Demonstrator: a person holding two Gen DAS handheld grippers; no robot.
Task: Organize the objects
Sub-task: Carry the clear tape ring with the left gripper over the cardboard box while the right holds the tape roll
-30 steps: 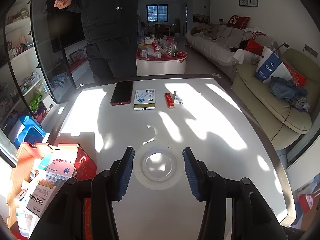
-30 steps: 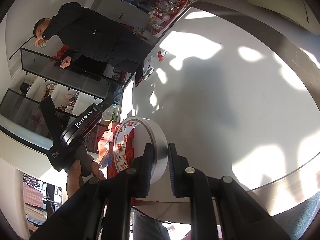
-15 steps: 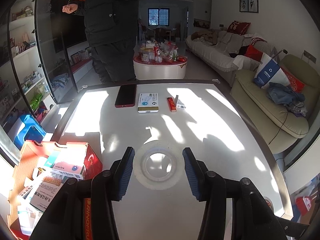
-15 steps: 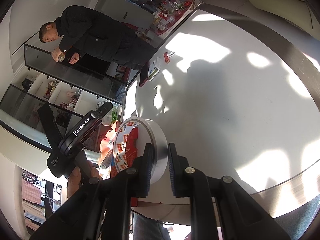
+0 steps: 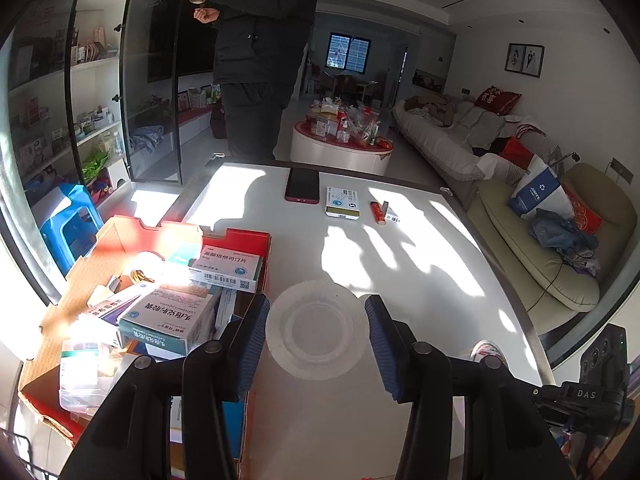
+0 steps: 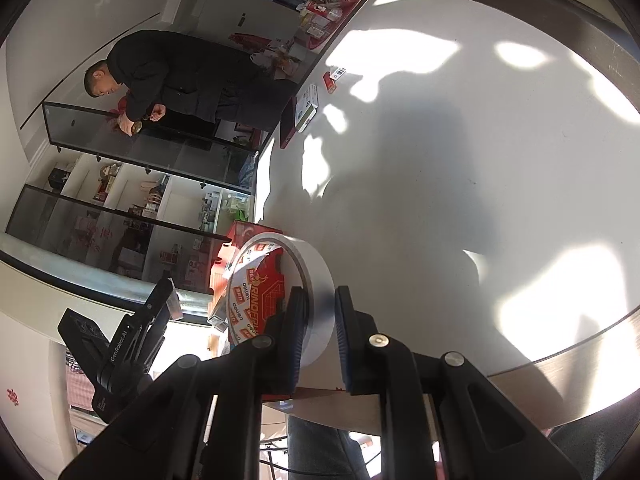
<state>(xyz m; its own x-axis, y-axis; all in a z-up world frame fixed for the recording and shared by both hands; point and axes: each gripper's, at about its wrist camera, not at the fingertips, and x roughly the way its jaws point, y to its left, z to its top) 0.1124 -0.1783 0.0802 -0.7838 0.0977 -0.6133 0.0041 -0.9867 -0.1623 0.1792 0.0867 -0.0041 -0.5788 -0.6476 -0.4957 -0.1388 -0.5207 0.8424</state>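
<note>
Risked dropping tape roll [image 6: 288,288], pinched by one wall only in right tongs [image 6: 320,332], short of carton [image 5: 132,276] at tabletop [image 5: 400,264] edge; left tongs [image 5: 316,334] half-open, around clear dish [image 5: 316,328], contact unclear.

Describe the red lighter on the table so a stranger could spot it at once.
Start at the white table and look to its far edge, where a short row of small things lies in the sun. From the left: a dark phone, a white medicine box, then the lighter, with a small white pack beside it. It is the only slim red stick there.
</note>
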